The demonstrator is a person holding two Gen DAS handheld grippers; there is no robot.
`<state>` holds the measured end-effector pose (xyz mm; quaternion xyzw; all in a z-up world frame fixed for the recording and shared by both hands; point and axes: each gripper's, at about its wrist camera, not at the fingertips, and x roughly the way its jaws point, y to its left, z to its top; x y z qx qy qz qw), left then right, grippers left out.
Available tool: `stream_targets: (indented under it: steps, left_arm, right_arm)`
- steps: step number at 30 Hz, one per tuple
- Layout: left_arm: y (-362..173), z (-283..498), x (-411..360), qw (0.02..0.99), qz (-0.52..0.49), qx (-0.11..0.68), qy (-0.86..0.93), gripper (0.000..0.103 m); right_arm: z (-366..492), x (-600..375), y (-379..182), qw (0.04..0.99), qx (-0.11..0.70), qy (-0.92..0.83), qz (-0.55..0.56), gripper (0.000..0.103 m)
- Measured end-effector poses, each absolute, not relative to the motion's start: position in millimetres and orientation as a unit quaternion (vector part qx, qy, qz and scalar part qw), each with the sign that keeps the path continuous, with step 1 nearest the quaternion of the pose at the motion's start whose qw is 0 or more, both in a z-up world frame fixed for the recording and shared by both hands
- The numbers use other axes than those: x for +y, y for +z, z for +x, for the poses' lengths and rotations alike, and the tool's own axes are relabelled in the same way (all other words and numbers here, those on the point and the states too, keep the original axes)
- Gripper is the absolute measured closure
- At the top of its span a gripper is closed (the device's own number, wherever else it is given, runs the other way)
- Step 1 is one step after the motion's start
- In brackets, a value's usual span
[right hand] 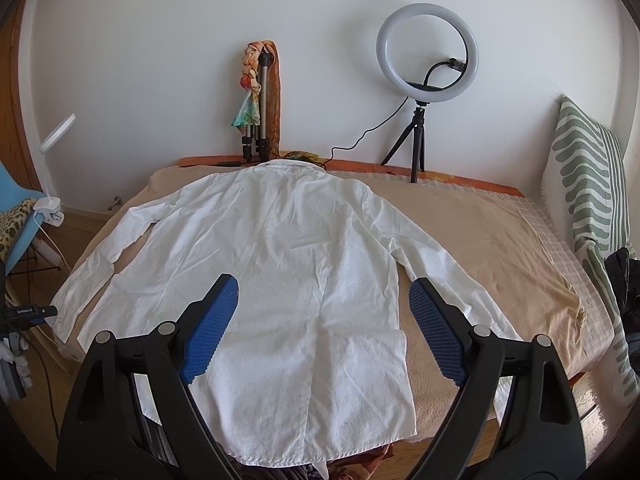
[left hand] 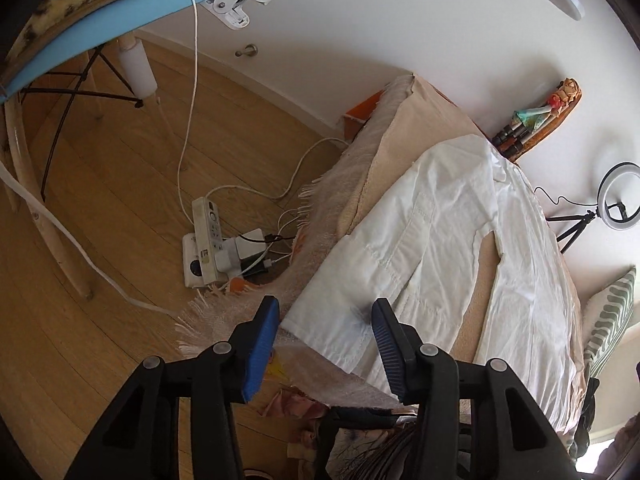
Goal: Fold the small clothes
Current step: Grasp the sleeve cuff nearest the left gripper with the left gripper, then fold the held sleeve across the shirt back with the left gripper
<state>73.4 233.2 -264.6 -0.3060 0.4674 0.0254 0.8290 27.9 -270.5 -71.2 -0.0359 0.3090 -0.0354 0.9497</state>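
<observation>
Beige bedspread [right hand: 480, 240] under a white shirt [right hand: 280, 260] laid flat, back up, collar toward the wall.

Left wrist view: the left gripper [left hand: 324, 312] is spread over the shirt's left cuff, apparently not pinching it; a power strip [left hand: 206, 236] lies on the wooden floor. Right wrist view: the right gripper [right hand: 324, 292] gapes wide above the shirt's lower back, gripping nothing; a ring light [right hand: 427, 52] stands behind.
</observation>
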Motion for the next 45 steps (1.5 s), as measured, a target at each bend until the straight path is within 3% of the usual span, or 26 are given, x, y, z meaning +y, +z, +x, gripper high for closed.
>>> stream_targets:
  steps: [4,10,19,21,23,24,34,45]
  left_arm:
    - [-252,70,228,0.835,-0.323,0.446,0.008,0.074]
    - [-222,70,204,0.873,-0.230,0.428,0.032,0.074]
    - [-227,93,193,0.872,-0.224,0.434,0.036,0.070]
    - [-223,99,191,0.879,-0.214,0.425,0.041,0.078]
    - [-215,103,189,0.886,-0.211,0.411,0.031,0.100]
    - [-210,103,186,0.891,-0.212,0.400,0.021,0.102]
    - [-142,74,98,0.935,-0.112,0.320,-0.107,0.103]
    - [-165,50,14,0.906,0.008,0.367,-0.211,0.102]
  right_arm:
    - [30,-267,-71,0.950,0.309,-0.033,-0.033,0.013]
    - [30,-258,-71,0.951,0.306,-0.025,-0.039,0.013]
    - [31,-254,-75,0.949,0.313,-0.021,-0.038,0.013]
    - [32,-254,-75,0.949,0.314,-0.019,-0.035,0.013]
    - [33,-254,-76,0.948,0.317,-0.014,-0.033,0.013]
    - [33,-254,-78,0.947,0.319,-0.011,-0.032,0.013]
    - [59,-253,-103,0.932,0.360,0.031,0.023,0.013]
    - [140,-238,-134,0.885,0.435,0.136,0.095,0.013]
